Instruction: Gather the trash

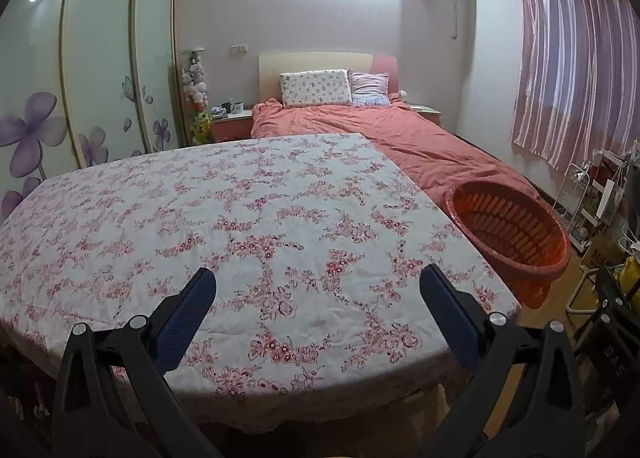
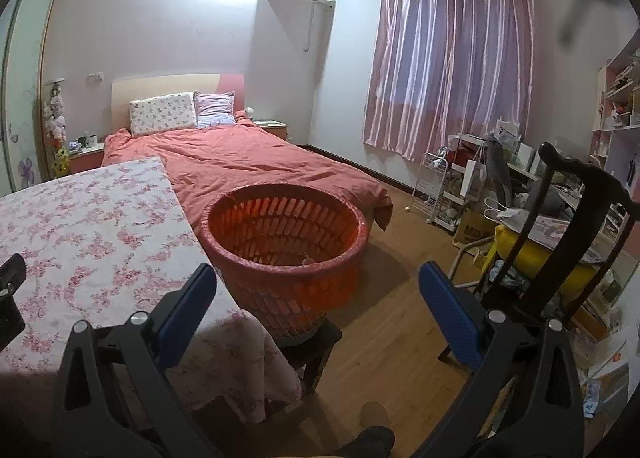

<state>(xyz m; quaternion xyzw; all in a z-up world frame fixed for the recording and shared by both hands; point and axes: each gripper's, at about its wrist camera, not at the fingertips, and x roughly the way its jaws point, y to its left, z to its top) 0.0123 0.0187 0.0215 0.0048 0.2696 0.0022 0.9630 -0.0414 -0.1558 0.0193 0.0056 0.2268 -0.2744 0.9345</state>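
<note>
An orange-red slatted basket [image 2: 286, 242] stands on a dark stool [image 2: 316, 342] at the table's right side; something small lies at its bottom. It also shows in the left wrist view [image 1: 508, 234]. My left gripper [image 1: 318, 282] is open and empty above the near part of the flowered tablecloth [image 1: 240, 217]. My right gripper [image 2: 316, 278] is open and empty, held in front of the basket above the table's right corner. No loose trash shows on the tablecloth in either view.
A bed with a salmon cover [image 2: 248, 161] lies behind the table and basket. Wardrobe doors [image 1: 100, 57] stand at the left. A white rack [image 2: 436, 185], boxes, a desk chair and a cluttered yellow-topped stand [image 2: 540, 254] fill the right. Wooden floor [image 2: 392, 338] runs between.
</note>
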